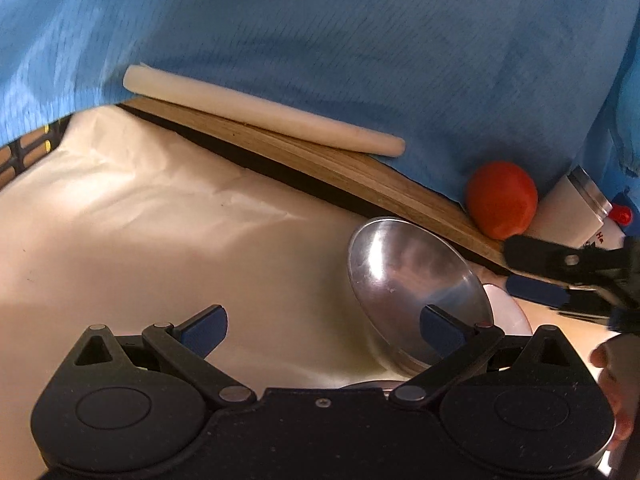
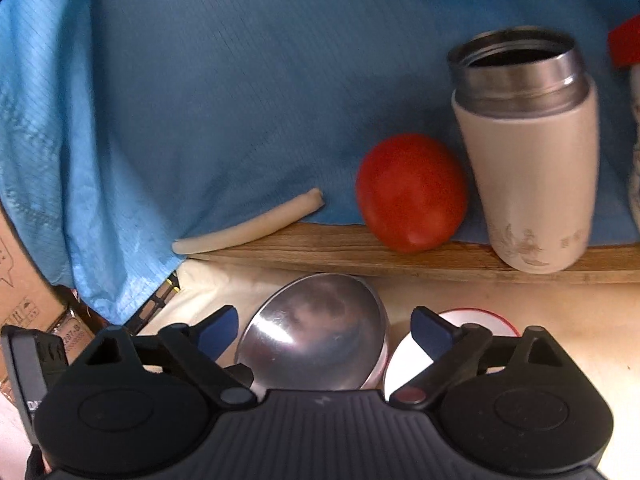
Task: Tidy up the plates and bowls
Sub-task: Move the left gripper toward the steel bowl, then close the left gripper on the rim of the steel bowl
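Lying on the cream paper (image 1: 160, 216) just in front of the wooden board (image 2: 360, 252), the steel bowl (image 2: 320, 336) is tilted, with its hollow turned toward both cameras. Just beside it, on its right in the right wrist view, sits a white plate (image 2: 404, 364) with a red rim; whether the two touch I cannot tell.

The right gripper (image 2: 324, 334) has its fingers spread wide, one on each side of the bowl, and they pinch nothing. The left gripper (image 1: 324, 326) is also spread wide and holds nothing; its right finger (image 1: 440, 324) stands in front of the bowl, but contact is not clear.

I judge the bowl to be light, stiff and slippery, since it is thin polished metal. It will not break, but it may rock or slide away on the smooth paper if it is pushed on the round wall. The best hold is probably on the rim, one finger inside and one outside, at the raised edge. The plate looks like ceramic or melamine, so it is likely heavier and may chip; the rim is again the place to take it.

On the board stand a tomato (image 2: 412, 192), a white flask (image 2: 528, 152) and a pale roll (image 2: 248, 228), well apart from the grippers.
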